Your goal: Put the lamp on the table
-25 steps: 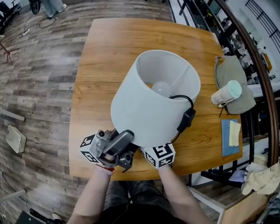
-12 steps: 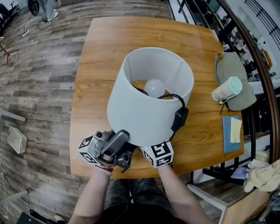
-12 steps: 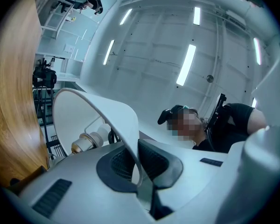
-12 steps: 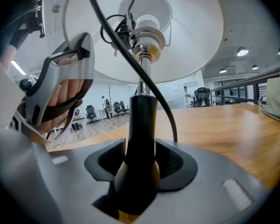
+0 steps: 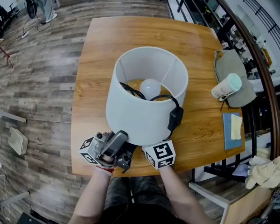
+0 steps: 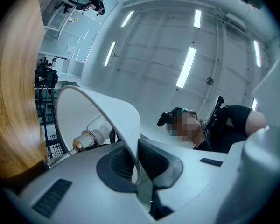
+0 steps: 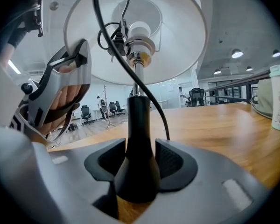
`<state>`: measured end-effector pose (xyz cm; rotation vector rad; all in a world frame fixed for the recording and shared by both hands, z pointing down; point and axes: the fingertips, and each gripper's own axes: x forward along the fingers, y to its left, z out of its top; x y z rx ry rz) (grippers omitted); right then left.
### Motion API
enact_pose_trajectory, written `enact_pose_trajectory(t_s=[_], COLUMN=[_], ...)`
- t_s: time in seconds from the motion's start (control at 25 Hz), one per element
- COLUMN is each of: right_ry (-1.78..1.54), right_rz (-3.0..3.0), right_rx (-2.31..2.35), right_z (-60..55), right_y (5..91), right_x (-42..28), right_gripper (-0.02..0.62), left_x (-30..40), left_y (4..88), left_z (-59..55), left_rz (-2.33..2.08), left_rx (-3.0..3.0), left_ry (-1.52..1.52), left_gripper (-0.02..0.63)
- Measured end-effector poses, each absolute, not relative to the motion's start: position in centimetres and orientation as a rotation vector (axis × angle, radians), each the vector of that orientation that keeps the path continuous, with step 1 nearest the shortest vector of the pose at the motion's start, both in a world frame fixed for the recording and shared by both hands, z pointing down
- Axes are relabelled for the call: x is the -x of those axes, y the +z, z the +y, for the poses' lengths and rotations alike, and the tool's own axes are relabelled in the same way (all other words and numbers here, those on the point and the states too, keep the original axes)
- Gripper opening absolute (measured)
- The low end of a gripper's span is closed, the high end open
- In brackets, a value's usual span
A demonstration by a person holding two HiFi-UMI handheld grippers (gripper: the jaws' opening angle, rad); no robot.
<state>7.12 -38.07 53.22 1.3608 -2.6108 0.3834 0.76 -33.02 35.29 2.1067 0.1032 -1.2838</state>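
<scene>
Head view: the lamp (image 5: 147,104) stands roughly upright in the lower middle of the frame, over the near part of the wooden table (image 5: 112,41). The open top of its white lampshade (image 5: 130,118) faces the camera, and the bulb (image 5: 150,87) shows inside it. A black cord (image 5: 165,98) loops out over the shade's right rim, with a black block (image 5: 174,119) on it hanging against the shade's outer wall.

Your left gripper (image 6: 137,164): its pads are pressed together on the lower edge of the lampshade, and the thin white rim runs straight between them in the left gripper view. In the head view this gripper sits at the lower left of the shade, at the table's near edge.

Your right gripper (image 7: 141,164): its pads pinch the lamp's black stem (image 7: 139,120) just above the point where it flares into the base. The cord hangs down in front of the stem. Wood grain shows under the flare, but you cannot tell from these views whether the base rests on the table top.

Right side of the head view: a white cup (image 5: 226,87) with a pale green lid lies on a grey bag (image 5: 235,69). Below them is a blue notebook (image 5: 232,132) with a yellow note on it. All three lie well apart from the lamp.
</scene>
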Motion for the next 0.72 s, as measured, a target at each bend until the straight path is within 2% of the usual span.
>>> enact_pose_trajectory(t_s=[0.72], right_ry=[0.374], right_rz=[-2.504], right_rx=[-1.538], right_z=[-35.4], right_y=[52.9], right_x=[-8.8], right_gripper=[0.201], left_x=[-1.5], left_y=[36.2], left_z=[-31.1], left_rz=[0.059], left_rx=[-2.167], left_ry=[-1.254], left_gripper=[0.021])
